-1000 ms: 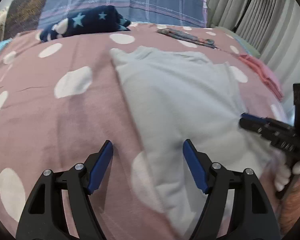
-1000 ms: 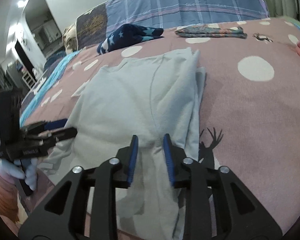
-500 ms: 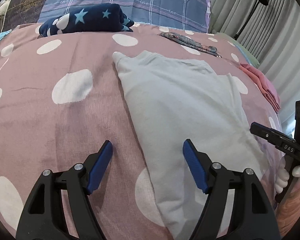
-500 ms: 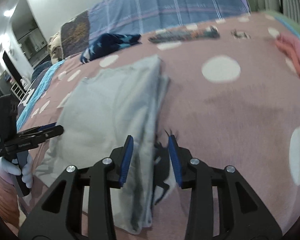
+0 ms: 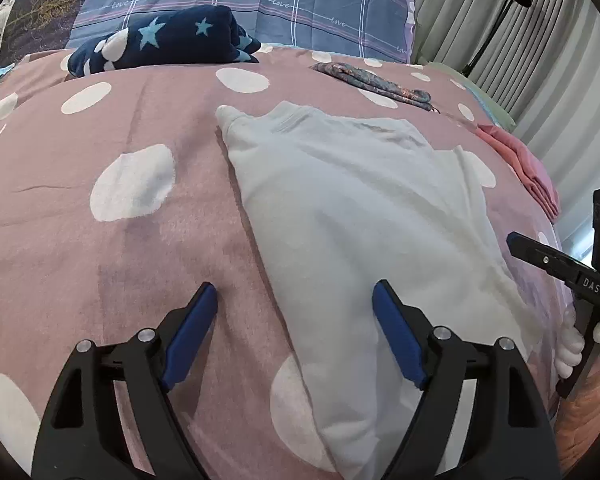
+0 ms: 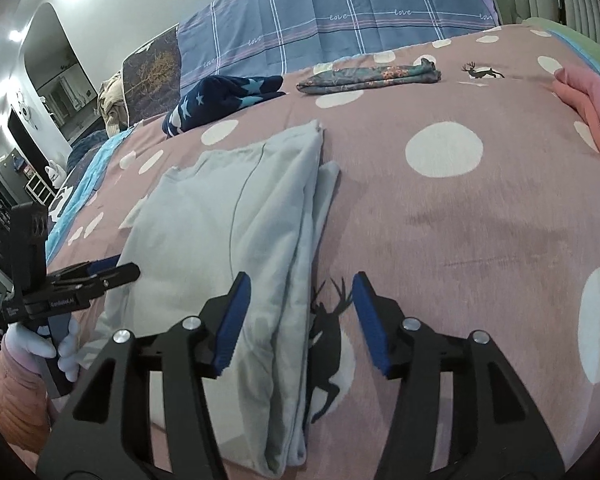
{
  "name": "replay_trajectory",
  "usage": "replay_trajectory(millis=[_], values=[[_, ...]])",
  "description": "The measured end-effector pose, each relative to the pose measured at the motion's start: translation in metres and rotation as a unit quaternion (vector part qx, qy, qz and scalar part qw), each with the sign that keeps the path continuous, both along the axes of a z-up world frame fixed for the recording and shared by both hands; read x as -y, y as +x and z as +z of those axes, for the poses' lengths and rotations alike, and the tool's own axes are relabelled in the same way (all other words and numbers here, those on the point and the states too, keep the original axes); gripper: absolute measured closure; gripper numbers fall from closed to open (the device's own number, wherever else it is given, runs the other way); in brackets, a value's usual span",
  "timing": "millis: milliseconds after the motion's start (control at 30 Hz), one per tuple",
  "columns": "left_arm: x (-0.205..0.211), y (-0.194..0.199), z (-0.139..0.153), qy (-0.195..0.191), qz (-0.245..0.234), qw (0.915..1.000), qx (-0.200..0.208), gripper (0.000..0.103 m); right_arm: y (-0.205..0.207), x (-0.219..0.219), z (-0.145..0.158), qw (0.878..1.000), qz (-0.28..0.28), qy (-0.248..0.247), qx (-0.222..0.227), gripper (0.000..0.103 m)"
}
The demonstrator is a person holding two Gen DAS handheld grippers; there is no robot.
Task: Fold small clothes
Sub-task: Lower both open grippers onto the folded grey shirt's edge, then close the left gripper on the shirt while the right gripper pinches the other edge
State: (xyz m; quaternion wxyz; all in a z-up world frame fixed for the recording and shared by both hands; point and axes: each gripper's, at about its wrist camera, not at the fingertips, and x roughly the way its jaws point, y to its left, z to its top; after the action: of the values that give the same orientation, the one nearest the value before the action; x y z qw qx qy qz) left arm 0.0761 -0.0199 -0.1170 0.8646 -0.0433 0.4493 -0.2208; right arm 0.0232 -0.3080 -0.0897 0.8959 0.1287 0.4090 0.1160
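Right gripper [image 6: 298,320] opening, jaws now off the pale grey shirt [image 6: 228,236] pinched a second ago, left gripper [image 5: 294,332] spreading empty over its near edge, shirt lying side-folded on the dotted bedspread [image 5: 112,240], ready for the next fold.

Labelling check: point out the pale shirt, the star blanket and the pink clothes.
pale shirt [image 5: 360,216], left wrist view, middle of the flat folded body.
star blanket [image 5: 168,40], left wrist view, top of the navy bundle.
pink clothes [image 6: 592,100], right wrist view, upper fold of the pile.
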Motion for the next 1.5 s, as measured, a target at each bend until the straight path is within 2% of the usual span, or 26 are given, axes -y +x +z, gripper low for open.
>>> replay_trajectory(millis=[233, 333, 367, 400, 500, 667, 1033, 1200, 1367, 1500], values=[[0.007, 0.013, 0.005, 0.006, -0.01, 0.9999, -0.003, 0.023, 0.028, -0.007, -0.009, 0.999, 0.019, 0.007, -0.025, 0.049], [0.01, 0.016, 0.008, -0.002, -0.022, 0.9997, -0.001, 0.04, 0.035, -0.007, -0.013, 0.999, 0.022, 0.012, -0.036, 0.049], [0.011, 0.016, 0.009, -0.008, -0.028, 0.9996, -0.001, 0.05, 0.036, -0.006, -0.014, 0.999, 0.025, 0.017, -0.037, 0.048], [0.013, 0.018, 0.01, -0.012, -0.033, 0.9994, -0.006, 0.05, 0.037, -0.005, -0.015, 0.999, 0.027, 0.022, -0.039, 0.048], [0.016, 0.024, 0.009, -0.01, -0.039, 0.9991, -0.014, 0.05, 0.043, -0.001, -0.017, 0.998, 0.031, 0.041, -0.047, 0.048], [0.015, 0.036, 0.002, -0.03, -0.036, 0.9984, -0.031, 0.048, 0.057, -0.002, -0.018, 0.996, 0.05, 0.045, -0.058, 0.045], [0.024, 0.065, -0.004, -0.048, -0.049, 0.997, -0.035, 0.041, 0.086, -0.007, -0.024, 0.993, 0.077, 0.068, -0.064, 0.04], [0.033, 0.077, -0.003, -0.034, -0.062, 0.9972, -0.026, 0.041, 0.101, -0.007, -0.026, 0.991, 0.079, 0.083, -0.069, 0.04], [0.039, 0.084, -0.003, -0.022, -0.069, 0.9972, -0.018, 0.043, 0.114, -0.015, -0.025, 0.992, 0.081, 0.069, -0.068, 0.04], [0.041, 0.091, -0.003, -0.018, -0.066, 0.9975, -0.016, 0.051, 0.12, -0.02, -0.024, 0.993, 0.081, 0.055, -0.066, 0.043]])
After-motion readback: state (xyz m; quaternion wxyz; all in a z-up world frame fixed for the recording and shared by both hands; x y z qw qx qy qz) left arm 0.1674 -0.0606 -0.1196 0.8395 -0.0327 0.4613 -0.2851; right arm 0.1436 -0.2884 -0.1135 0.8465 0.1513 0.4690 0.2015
